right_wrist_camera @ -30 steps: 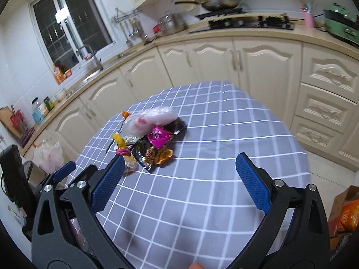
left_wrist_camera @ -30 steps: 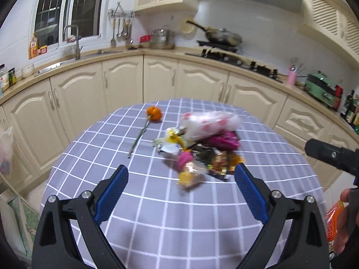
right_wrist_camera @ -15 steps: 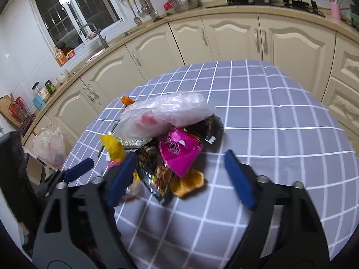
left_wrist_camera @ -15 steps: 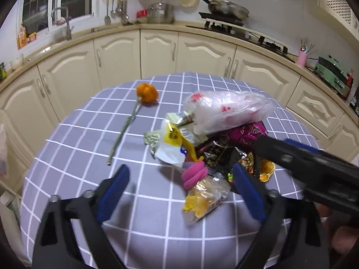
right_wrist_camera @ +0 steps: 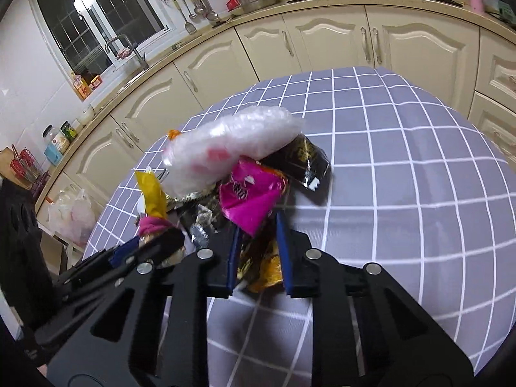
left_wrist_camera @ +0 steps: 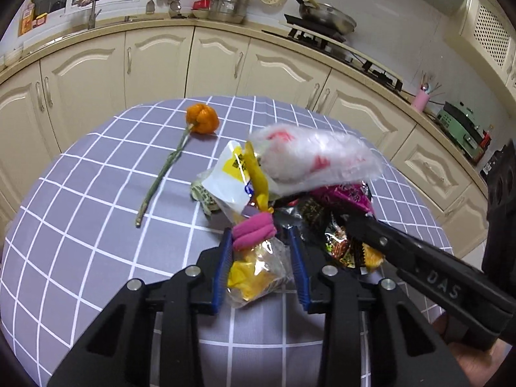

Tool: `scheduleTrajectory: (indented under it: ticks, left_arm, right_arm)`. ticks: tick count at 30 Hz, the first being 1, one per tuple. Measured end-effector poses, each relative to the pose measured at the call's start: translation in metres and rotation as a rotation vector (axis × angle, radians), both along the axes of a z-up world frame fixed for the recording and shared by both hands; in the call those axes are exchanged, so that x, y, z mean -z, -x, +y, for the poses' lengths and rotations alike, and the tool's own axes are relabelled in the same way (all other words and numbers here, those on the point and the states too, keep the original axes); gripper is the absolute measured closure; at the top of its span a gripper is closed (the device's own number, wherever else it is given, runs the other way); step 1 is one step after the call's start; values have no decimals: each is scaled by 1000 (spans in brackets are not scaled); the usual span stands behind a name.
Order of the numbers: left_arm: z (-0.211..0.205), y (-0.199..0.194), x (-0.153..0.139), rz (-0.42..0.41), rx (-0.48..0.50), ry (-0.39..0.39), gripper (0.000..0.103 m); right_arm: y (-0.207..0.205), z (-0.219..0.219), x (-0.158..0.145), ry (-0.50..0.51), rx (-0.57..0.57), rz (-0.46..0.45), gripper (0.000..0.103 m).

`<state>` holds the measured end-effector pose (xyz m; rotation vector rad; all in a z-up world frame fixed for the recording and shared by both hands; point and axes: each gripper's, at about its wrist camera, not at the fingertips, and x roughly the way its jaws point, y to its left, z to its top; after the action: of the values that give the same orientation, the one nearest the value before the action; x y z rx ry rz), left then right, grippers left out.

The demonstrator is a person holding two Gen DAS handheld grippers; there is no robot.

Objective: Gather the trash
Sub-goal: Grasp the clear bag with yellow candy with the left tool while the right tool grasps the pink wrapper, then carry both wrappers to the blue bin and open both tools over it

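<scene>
Left wrist view: our left gripper [left_wrist_camera: 260, 262] has its blue ribbed pads pinched on a crinkly clear packet [left_wrist_camera: 254, 272] with yellow contents inside, pink rolled end [left_wrist_camera: 253, 230] pointing away from us, long axis running along the fingers. It sits at the near edge of the trash pile [left_wrist_camera: 290, 190] on the round table [left_wrist_camera: 80, 200], grey-lilac cloth with a white grid. Pile holds a puffy translucent plastic bag [left_wrist_camera: 309, 161] with red print, long axis left-right, a white-yellow glossy sachet [left_wrist_camera: 232, 174] and a magenta foil wrapper [left_wrist_camera: 346, 193]. An orange flower [left_wrist_camera: 201, 118] on a thin green stem lies apart to the left, head pointing to the far side. The right gripper [left_wrist_camera: 358, 222] comes in from the right into the dark foil wrappers. Right wrist view: our right gripper [right_wrist_camera: 256, 253] is squeezed onto a crumpled dark-and-orange foil wrapper [right_wrist_camera: 261, 266]; the magenta wrapper [right_wrist_camera: 250, 195] sits just beyond the tips, a black glossy packet [right_wrist_camera: 303, 159] behind it, the translucent bag [right_wrist_camera: 232, 148] on top. Left gripper [right_wrist_camera: 129, 251] is low left at the pink-ended packet [right_wrist_camera: 154, 225]
</scene>
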<state>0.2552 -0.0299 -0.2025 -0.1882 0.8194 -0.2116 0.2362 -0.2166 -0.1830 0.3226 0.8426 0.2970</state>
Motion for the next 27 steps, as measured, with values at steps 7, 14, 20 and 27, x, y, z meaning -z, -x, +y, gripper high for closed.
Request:
scheduleTrajectory:
  ticks: [7,14,20,27]
  left_arm:
    - [-1,13,-8,-44,-7,-31,69]
    - [7,15,-11,-63,-21,12,69]
    - [14,16,-10,-66,-24,62,70]
    - [11,31,-22,-155,-3,47,70]
  right_arm:
    - [-4,-3,-17,8,12,-31,40]
    - [-31,10,-2,3,12,9,69]
    - [-9,1,-8,-2,20,-32,71]
    - [38,-18,-31,23,58,-106,71]
